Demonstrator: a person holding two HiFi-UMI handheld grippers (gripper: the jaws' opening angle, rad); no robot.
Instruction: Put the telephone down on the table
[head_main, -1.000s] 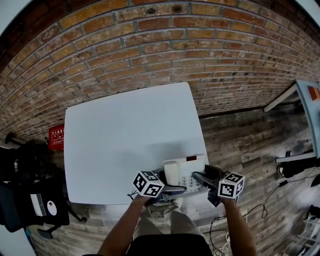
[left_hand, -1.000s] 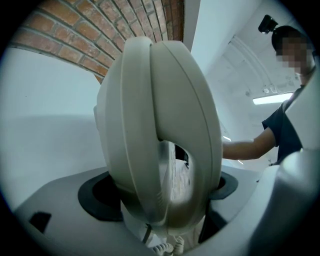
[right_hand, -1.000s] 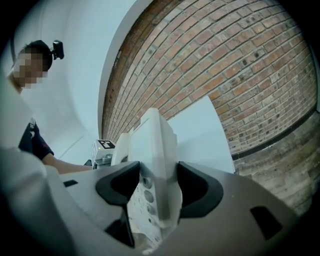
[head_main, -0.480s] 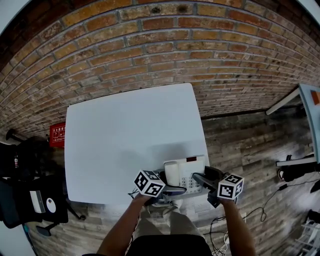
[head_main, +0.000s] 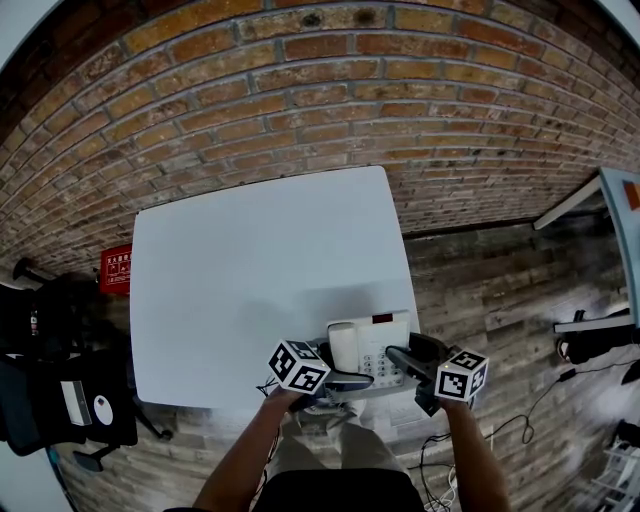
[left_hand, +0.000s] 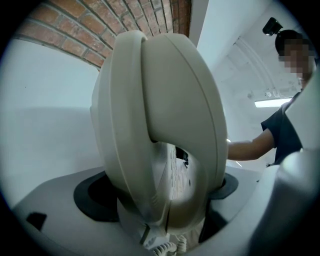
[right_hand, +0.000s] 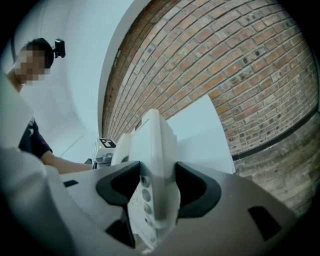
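The white desk telephone (head_main: 372, 349) hangs at the near right corner of the white table (head_main: 250, 280), carried between both grippers. My left gripper (head_main: 345, 380) is shut on its handset side; in the left gripper view the handset (left_hand: 160, 125) fills the frame between the dark pads (left_hand: 92, 197). My right gripper (head_main: 400, 360) is shut on the keypad side; the phone body (right_hand: 155, 165) stands edge-on between its pads (right_hand: 197, 190), with buttons showing below. Whether the phone touches the table is hidden.
A brick wall (head_main: 300, 90) runs behind the table. A red sign (head_main: 113, 272) and dark chairs and bags (head_main: 60, 390) sit at the left. Wooden floor (head_main: 500, 300) lies to the right, with another table's edge (head_main: 620, 210) and cables (head_main: 500, 430).
The phone and both grippers have stayed almost where they were; only a slight shift of the view.
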